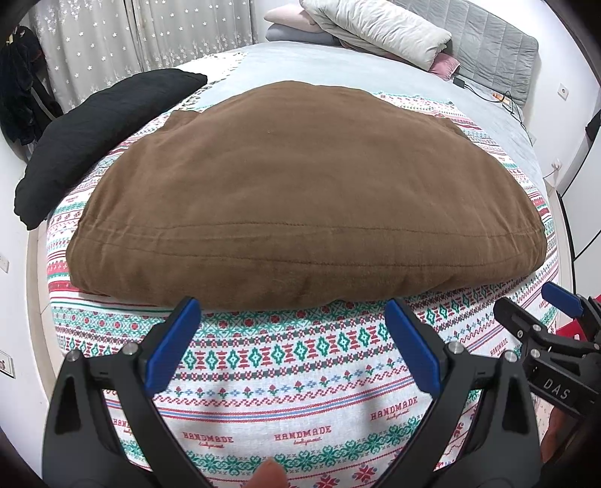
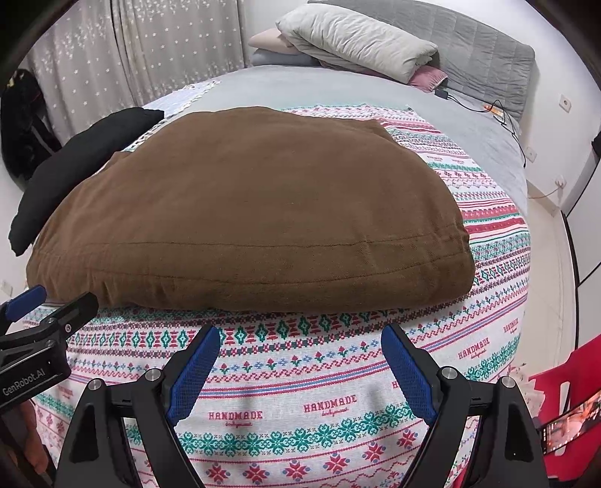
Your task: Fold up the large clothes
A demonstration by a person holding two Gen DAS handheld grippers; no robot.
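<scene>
A brown garment (image 1: pixel 285 187) lies folded in a thick flat stack on the patterned blanket (image 1: pixel 300 375) on the bed; it also shows in the right wrist view (image 2: pixel 244 210). My left gripper (image 1: pixel 293 311) is open and empty, its blue fingertips just short of the stack's near edge. My right gripper (image 2: pixel 300 338) is open and empty, a little back from the same edge. The right gripper shows at the right of the left wrist view (image 1: pixel 533 311), and the left gripper shows at the left of the right wrist view (image 2: pixel 56 300).
A black garment (image 1: pixel 94 131) lies at the bed's left edge. Pillows (image 1: pixel 375 26) and a grey headboard (image 1: pixel 488 41) are at the far end. A cable and charger (image 1: pixel 499 97) lie near the headboard. A red chair (image 2: pixel 571 383) stands at the right.
</scene>
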